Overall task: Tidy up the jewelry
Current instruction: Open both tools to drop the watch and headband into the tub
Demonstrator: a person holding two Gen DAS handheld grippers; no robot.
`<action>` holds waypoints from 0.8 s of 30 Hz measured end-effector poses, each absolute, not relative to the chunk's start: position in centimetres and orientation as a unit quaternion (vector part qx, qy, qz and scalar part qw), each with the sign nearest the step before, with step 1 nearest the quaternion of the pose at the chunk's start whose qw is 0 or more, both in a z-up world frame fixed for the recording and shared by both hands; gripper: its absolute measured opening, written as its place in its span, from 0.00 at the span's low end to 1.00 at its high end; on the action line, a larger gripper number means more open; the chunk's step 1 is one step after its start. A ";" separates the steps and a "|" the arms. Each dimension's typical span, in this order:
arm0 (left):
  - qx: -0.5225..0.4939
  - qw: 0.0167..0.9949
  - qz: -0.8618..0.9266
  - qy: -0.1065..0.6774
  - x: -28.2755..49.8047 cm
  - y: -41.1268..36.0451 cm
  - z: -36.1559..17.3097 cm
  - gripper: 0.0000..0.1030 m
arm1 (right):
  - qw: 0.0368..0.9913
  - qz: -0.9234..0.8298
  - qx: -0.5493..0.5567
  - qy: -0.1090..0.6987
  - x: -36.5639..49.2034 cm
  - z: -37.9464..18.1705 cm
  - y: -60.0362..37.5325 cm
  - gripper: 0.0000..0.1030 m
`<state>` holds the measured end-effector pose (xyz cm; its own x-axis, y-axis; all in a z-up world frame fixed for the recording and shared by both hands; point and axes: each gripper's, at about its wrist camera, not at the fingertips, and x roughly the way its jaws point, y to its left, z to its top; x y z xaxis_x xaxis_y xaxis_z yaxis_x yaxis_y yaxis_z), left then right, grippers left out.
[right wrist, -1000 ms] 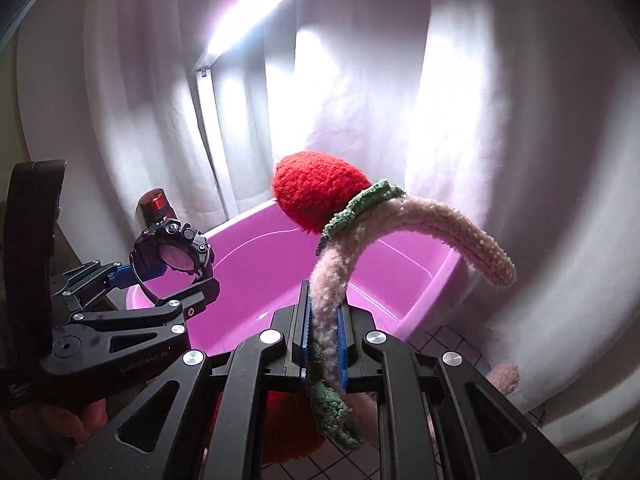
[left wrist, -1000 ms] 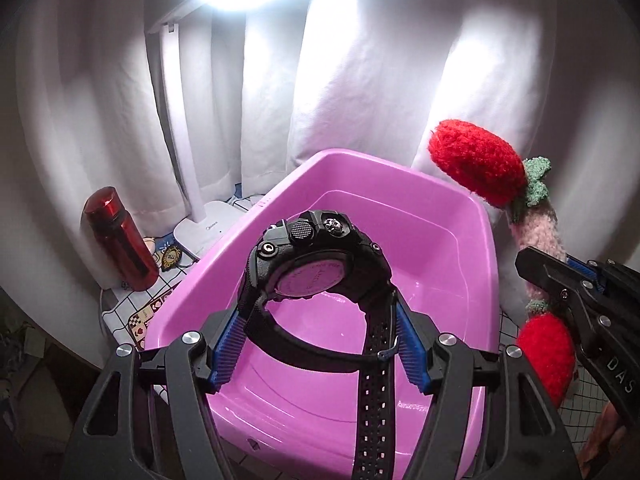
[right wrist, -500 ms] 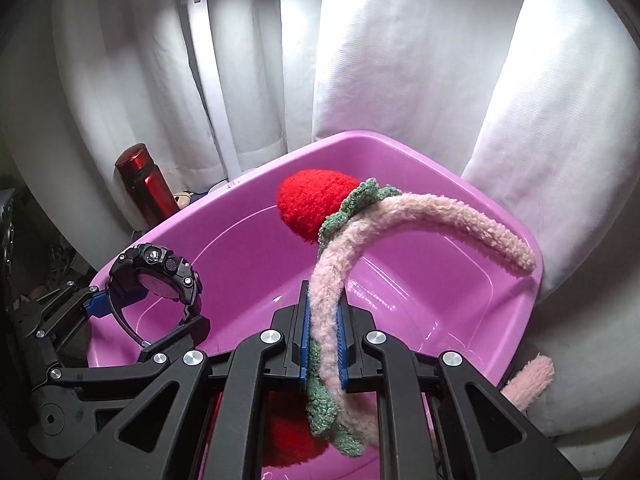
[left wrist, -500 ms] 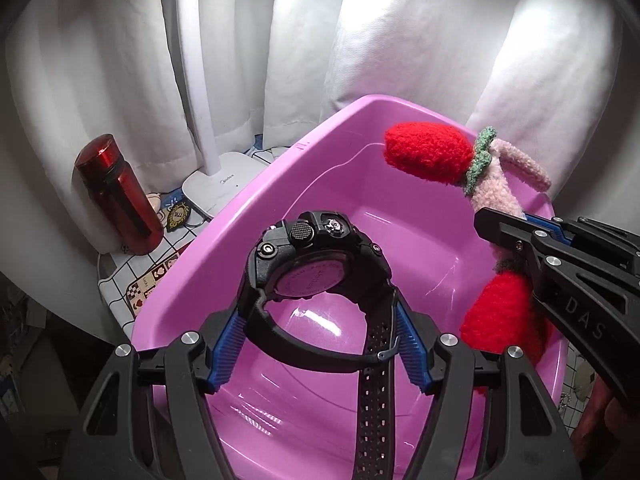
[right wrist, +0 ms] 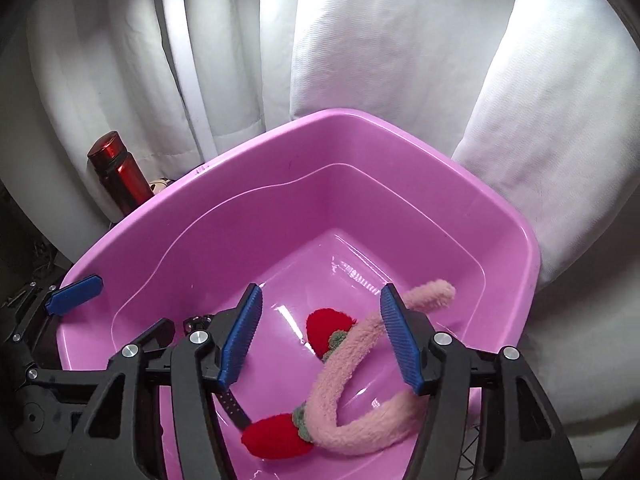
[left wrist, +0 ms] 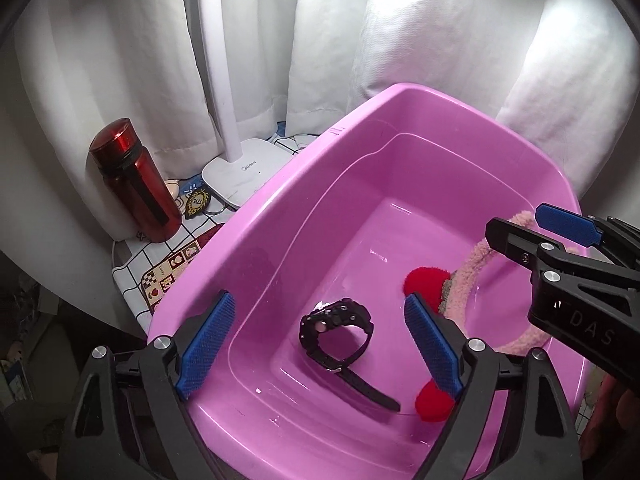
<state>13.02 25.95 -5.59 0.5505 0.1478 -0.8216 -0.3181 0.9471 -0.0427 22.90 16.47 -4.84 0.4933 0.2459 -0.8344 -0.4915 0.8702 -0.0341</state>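
White curtains hang behind a small surface point(left wrist: 168, 264) covered with a checked, patterned cloth, where a red bottle point(left wrist: 134, 192) and the base of a white desk lamp point(left wrist: 244, 176) stand beside a large pink plastic basin point(left wrist: 280, 208). Half a second before, the left gripper point(left wrist: 316, 344) held a black digital watch point(left wrist: 338, 330) over the basin, and the right gripper point(right wrist: 320, 340) was closed on a fluffy pink headband point(right wrist: 348, 364) with red strawberry decorations. Now both grippers have just been opening, and both things have dropped. The left gripper stands wide apart with nothing between its blue pads; the watch lies on the floor of the basin below it, with its strap stretched toward the near wall. The right gripper is also open, less wide, and its pads do not touch anything; the headband lies on the basin floor under it, one strawberry near the middle and the other near the front wall, close to the end of the watch strap. In the left wrist view the right gripper is seen at the right edge, above the headband. It seems that this step of the task is done for these two pieces, since both are now collected inside the basin. The next step is probably to lift the empty grippers away and look for other jewelry, but no other piece is visible in these views.
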 end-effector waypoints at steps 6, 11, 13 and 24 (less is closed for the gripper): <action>-0.092 0.876 0.135 0.454 12.6 25.9 -5.3 0.83 | 0.860 0.208 -0.129 0.448 22.6 -4.2 15.8 0.57; -0.090 0.880 0.135 0.447 12.0 25.7 -4.8 0.83 | 0.864 0.206 -0.120 0.443 21.9 -3.8 15.4 0.57; -0.089 0.881 0.135 0.444 11.8 25.5 -4.6 0.83 | 0.866 0.205 -0.116 0.442 21.6 -3.7 15.1 0.57; -0.081 0.891 0.135 0.426 10.0 24.6 -2.6 0.83 | 0.875 0.203 -0.101 0.427 19.1 -2.3 13.3 0.57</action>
<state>10.04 24.59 -2.64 0.6000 0.1712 -0.7814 -0.3094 0.9505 -0.0293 19.15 13.32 -2.25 0.5521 0.2693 -0.7891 -0.4422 0.8969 -0.0033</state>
